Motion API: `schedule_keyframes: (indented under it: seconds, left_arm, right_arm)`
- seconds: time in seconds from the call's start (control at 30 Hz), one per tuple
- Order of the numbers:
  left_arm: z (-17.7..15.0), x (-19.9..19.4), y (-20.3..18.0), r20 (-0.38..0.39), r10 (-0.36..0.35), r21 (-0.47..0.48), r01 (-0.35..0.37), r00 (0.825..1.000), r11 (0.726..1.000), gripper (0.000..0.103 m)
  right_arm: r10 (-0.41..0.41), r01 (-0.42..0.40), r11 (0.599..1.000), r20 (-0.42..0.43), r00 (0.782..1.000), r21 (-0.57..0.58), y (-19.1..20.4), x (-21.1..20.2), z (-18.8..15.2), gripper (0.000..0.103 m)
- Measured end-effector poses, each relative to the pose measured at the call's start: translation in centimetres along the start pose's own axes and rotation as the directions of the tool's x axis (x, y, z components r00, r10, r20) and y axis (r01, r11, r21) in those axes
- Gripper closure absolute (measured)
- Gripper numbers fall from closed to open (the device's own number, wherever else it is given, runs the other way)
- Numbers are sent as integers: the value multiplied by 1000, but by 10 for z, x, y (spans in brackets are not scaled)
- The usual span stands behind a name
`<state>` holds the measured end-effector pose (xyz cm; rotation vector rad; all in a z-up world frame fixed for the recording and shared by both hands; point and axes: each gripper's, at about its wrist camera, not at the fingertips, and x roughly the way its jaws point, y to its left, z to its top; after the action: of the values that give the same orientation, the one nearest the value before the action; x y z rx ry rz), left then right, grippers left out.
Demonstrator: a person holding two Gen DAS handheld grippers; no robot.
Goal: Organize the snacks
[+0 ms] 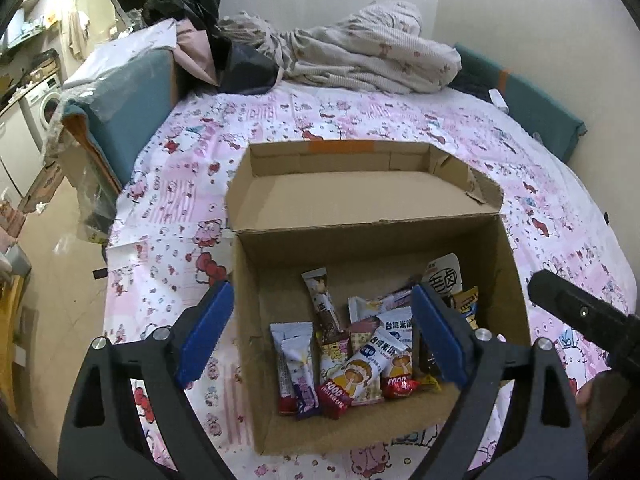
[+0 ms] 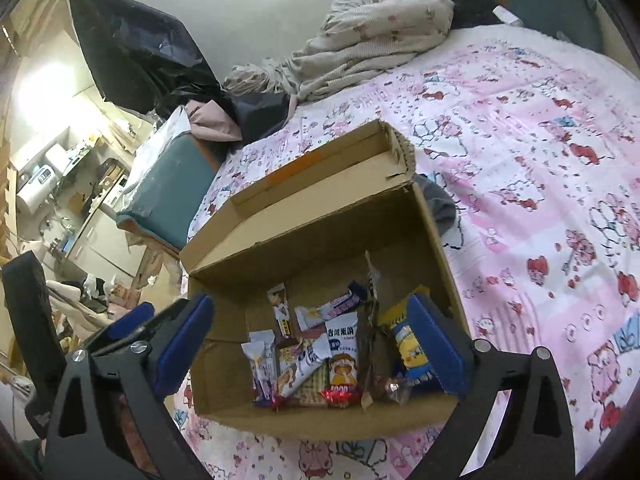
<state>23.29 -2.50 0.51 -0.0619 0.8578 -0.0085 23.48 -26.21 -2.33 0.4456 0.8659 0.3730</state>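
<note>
An open cardboard box [image 1: 360, 248] stands on the pink patterned bed sheet [image 1: 180, 184], its lid [image 1: 360, 192] folded back flat. Several wrapped snack packets [image 1: 360, 364] lie loose on its floor, mostly toward the near side. My left gripper [image 1: 320, 300] hovers open over the box's near-left part, and nothing sits between its blue pads [image 1: 204, 332]. In the right wrist view the same box [image 2: 320, 240] and snacks [image 2: 320, 356] lie below my right gripper [image 2: 310, 308], which is open and empty. A yellow and blue packet [image 2: 408, 344] lies by its right finger.
A crumpled floral blanket [image 1: 360, 56] and dark clothes are piled at the bed's far end. Teal cushions [image 1: 128, 104] border the bed on the left and the far right. Bare floor [image 1: 60, 248] and a washing machine [image 1: 46, 106] lie to the left. The other gripper's black body [image 1: 580, 312] sits at the right.
</note>
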Motion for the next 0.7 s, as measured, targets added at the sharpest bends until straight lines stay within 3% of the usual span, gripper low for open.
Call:
schedule_keyframes:
  seconds: [0.37, 0.7]
  left_arm:
    - [-42, -66, 18, 49, -13, -46, 15, 999, 999, 15]
    - [-78, -112, 17, 108, -19, -8, 20, 994, 1000, 15]
  right_arm:
    - [-50, 58, 990, 62, 997, -127, 29, -60, -40, 2]
    - [-120, 141, 975, 125, 985, -173, 42, -99, -80, 0]
